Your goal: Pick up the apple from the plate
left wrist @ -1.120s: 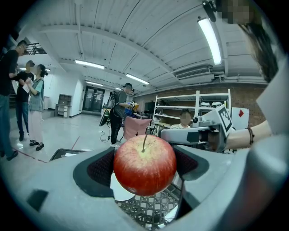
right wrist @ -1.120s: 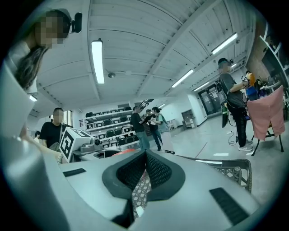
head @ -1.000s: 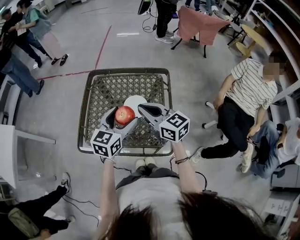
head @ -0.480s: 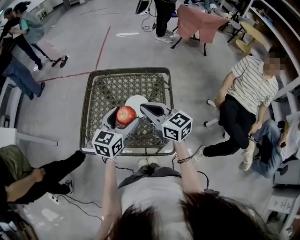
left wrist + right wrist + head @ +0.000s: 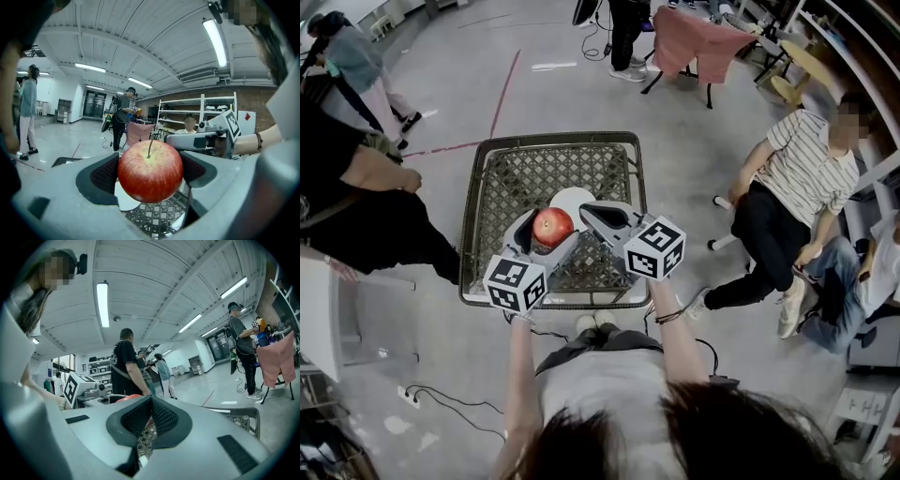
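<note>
A red apple (image 5: 551, 228) with a short stem is clamped between the dark pads of my left gripper (image 5: 547, 232), lifted clear above the white plate (image 5: 571, 202). In the left gripper view the apple (image 5: 150, 170) fills the gap between the jaws, and the plate (image 5: 123, 202) shows beneath it. My right gripper (image 5: 591, 218) hovers just right of the apple, its jaws pressed together with nothing between them. From the right gripper view the apple (image 5: 129, 398) peeks out as a red sliver behind the closed pads (image 5: 161, 418).
The plate rests on a woven wire-mesh table (image 5: 511, 183) with a dark rim. A person in black (image 5: 366, 211) stands close to the table's left side. Another sits at the right (image 5: 787, 202). A pink-draped chair (image 5: 698, 47) stands farther back.
Both grippers and the apple have stayed nearly still. A person in black has walked in close along the table's left side.
</note>
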